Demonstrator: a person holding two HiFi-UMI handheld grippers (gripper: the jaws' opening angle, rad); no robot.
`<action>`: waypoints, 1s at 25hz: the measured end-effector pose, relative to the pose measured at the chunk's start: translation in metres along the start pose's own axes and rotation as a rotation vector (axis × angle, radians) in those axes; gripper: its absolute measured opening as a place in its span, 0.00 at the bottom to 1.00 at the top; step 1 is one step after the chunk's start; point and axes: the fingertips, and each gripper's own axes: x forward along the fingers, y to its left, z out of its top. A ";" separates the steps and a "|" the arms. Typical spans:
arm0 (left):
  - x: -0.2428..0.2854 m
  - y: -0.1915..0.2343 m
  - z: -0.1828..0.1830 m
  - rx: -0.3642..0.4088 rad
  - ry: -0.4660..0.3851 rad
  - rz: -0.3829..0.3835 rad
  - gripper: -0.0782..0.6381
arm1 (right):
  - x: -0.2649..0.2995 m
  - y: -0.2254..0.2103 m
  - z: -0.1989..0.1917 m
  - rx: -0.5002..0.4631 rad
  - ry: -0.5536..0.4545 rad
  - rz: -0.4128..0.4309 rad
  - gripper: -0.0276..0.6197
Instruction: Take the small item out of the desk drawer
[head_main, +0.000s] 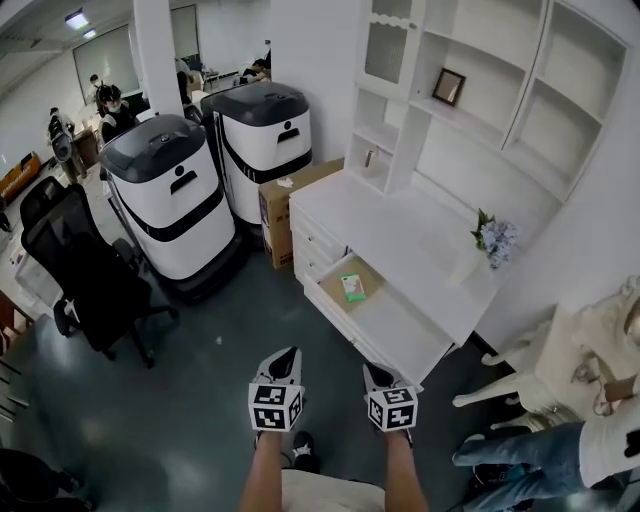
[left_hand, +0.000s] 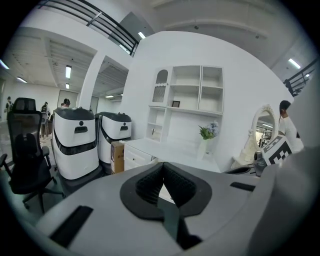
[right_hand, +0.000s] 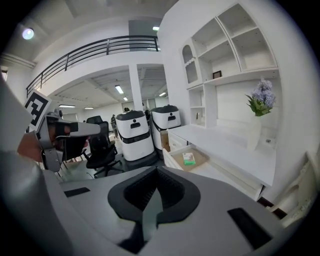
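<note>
Left gripper (head_main: 285, 358) and right gripper (head_main: 378, 374): jaws closed on both, nothing between them. They sit side by side over the dark floor (head_main: 190, 400), short of the white desk (head_main: 400, 235). The desk drawer (head_main: 333, 300) is pulled open. The small green-and-white packet (head_main: 352, 288) lies flat on the drawer's tan bottom, well apart from both grippers and untouched.

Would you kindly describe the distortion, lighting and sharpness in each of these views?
Head view: even light, fisheye bends the shelf unit, small item sharp. Left gripper view: dark round vignette, ceiling light glares mildly. Right gripper view: same vignette, open drawer clear.
</note>
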 end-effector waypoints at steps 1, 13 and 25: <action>0.006 0.005 0.001 -0.001 0.000 -0.010 0.13 | 0.005 -0.001 0.003 0.000 0.001 -0.011 0.08; 0.054 0.013 -0.016 -0.033 0.040 -0.158 0.13 | 0.044 -0.023 -0.001 0.044 0.053 -0.103 0.08; 0.149 0.035 0.007 0.017 0.094 -0.226 0.13 | 0.145 -0.089 0.048 0.121 0.042 -0.120 0.08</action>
